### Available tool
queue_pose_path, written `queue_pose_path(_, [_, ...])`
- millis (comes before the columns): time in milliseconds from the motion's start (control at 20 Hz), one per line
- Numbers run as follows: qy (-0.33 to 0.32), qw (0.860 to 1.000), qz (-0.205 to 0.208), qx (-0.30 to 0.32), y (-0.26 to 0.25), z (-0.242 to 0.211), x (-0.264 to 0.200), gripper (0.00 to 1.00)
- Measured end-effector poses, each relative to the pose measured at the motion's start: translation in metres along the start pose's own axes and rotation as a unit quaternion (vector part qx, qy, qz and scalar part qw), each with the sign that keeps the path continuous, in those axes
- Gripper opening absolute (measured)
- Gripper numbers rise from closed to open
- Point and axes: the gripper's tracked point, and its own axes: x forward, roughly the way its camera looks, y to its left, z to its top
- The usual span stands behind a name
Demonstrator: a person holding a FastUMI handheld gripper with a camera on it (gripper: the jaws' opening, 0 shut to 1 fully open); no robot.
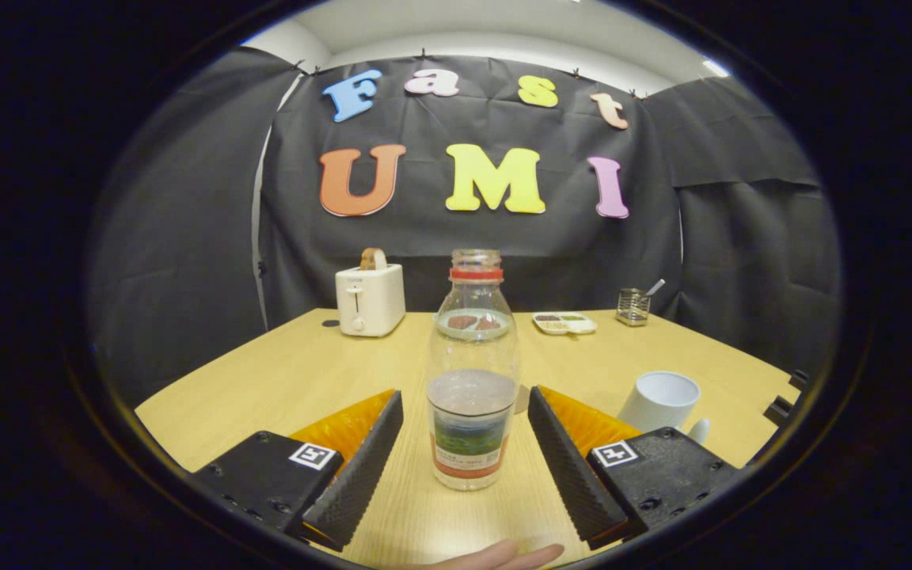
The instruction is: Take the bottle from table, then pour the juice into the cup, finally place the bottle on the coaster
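A clear plastic bottle [473, 372] with a red neck ring, no cap and a label low on its body stands upright on the wooden table [282, 380]. It stands between my fingers, with a gap on each side. My gripper [465, 443] is open around it, neither pad touching. A white cup [659, 401] stands on the table just beyond my right finger. A sliver of a brownish round coaster [521, 400] peeks out behind the bottle's right side. Whether the bottle holds liquid is hard to tell.
At the back of the table stand a white toaster [370, 299] with a slice of bread, a small divided dish [564, 322] and a wire holder [632, 306] with a utensil. A person's fingertip [503, 556] shows below my fingers.
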Motion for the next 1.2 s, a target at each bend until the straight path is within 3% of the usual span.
queue_pose_path(550, [-0.03,0.999,-0.028,-0.028,-0.003,-0.006,0.035,1.0])
queue_pose_path(700, [-0.056,0.998,-0.013,-0.032,0.001,0.007,0.033,1.0])
queue_pose_path(850, [-0.059,0.998,-0.012,-0.027,-0.003,0.01,0.031,0.83])
queue_pose_path(1200, [-0.03,0.998,0.021,0.043,-0.004,0.042,0.004,0.81])
